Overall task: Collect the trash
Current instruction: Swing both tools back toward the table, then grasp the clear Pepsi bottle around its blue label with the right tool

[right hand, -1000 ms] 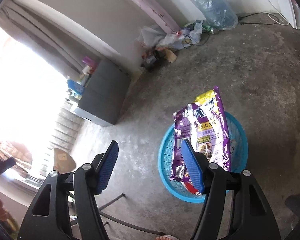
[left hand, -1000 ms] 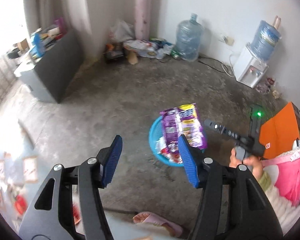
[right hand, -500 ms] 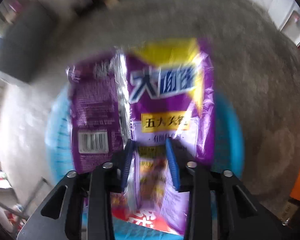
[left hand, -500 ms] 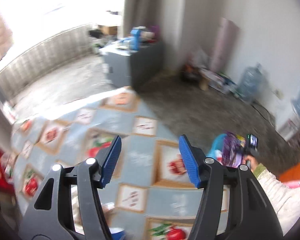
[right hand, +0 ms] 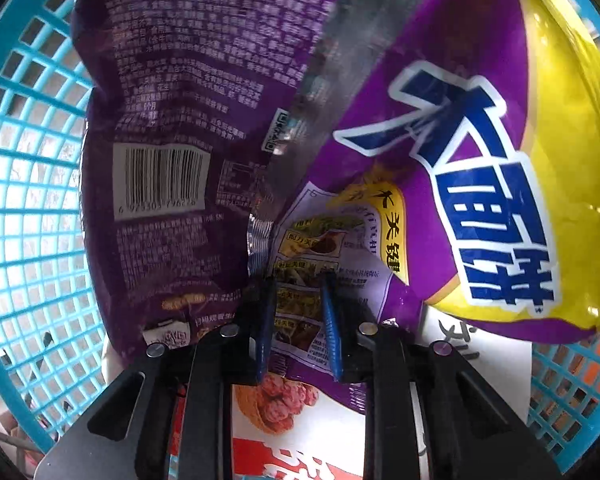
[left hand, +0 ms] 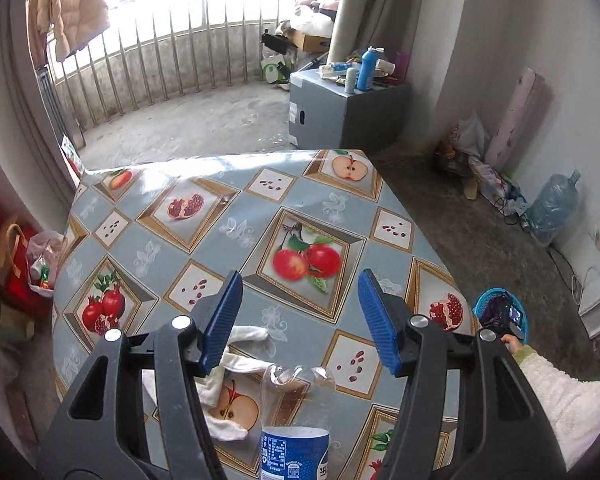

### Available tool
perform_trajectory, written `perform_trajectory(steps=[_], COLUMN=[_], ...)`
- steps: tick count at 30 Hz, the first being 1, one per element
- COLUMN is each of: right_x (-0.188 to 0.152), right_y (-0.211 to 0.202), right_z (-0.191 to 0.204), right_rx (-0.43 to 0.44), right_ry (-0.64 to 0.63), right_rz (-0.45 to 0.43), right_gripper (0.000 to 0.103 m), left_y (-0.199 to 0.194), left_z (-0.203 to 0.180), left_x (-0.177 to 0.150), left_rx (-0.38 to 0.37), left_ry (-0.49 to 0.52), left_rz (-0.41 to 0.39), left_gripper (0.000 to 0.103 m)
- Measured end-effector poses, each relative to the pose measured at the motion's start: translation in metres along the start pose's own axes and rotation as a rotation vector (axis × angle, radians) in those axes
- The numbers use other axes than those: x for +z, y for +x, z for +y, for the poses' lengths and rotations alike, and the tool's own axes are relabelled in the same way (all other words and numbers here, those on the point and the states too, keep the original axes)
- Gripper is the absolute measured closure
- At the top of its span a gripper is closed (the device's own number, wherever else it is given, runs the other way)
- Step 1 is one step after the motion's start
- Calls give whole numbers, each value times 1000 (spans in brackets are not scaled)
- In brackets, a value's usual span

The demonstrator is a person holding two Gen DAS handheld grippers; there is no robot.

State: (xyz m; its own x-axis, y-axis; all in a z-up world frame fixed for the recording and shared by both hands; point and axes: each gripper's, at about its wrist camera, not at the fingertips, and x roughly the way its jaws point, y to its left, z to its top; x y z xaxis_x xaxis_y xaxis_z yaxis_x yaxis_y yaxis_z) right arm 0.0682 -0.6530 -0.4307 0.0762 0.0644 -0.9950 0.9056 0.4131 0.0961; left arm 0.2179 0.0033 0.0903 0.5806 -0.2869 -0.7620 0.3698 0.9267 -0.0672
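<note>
My left gripper [left hand: 300, 280] hangs open over a table [left hand: 220, 248] covered in a fruit-print cloth, with nothing between its fingers. Just below it lie a crushed clear bottle [left hand: 296, 420] with a blue label and a white crumpled cloth [left hand: 236, 364]. My right gripper [right hand: 298, 280] points straight down into the blue mesh basket [right hand: 32, 220]. Its jaws are closing and stand narrow over the purple snack bag [right hand: 180, 80], whose printed panel shows flat in the gap with no fold pinched. A red-and-white wrapper [right hand: 292, 440] lies under the bag. The basket [left hand: 488, 300] stands on the floor right of the table.
A grey cabinet [left hand: 340, 108] with bottles on top stands beyond the table. By the right wall are a water jug [left hand: 552, 208], a pink roll [left hand: 516, 116] and littered bags. Bags [left hand: 40, 264] pile up on the floor left of the table. A person's sleeve [left hand: 560, 400] shows at the right.
The left gripper swung from the floor and basket round to the table top. The right gripper dropped down into the basket onto the purple bag, and its jaws narrowed.
</note>
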Motion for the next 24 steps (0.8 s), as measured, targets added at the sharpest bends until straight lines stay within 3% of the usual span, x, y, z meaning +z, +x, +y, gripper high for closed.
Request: perform_trajectory(steps=[3, 7, 15, 22, 24], right_x=[-3, -16, -60, -132, -162], right_y=[-13, -52, -135, -263, -303], right_z=[6, 4, -11, -19, -5], right_rx=[-21, 46, 201, 353, 402], right_ry=[-26, -79, -111, -131, -148], right_rz=[-22, -121, -274, -520, -592], right_gripper=[77, 55, 50, 46, 44], left_y=[-4, -7, -12, -27, -31], left_z=[2, 10, 23, 49, 58], left_x=[-3, -7, -20, -45, -54], left_rx=[-8, -10, -52, -62, -65], left_ry=[6, -4, -42, -104, -124], left_rz=[-4, -25, -39, -58, -65], left_gripper=[47, 45, 45, 45, 45])
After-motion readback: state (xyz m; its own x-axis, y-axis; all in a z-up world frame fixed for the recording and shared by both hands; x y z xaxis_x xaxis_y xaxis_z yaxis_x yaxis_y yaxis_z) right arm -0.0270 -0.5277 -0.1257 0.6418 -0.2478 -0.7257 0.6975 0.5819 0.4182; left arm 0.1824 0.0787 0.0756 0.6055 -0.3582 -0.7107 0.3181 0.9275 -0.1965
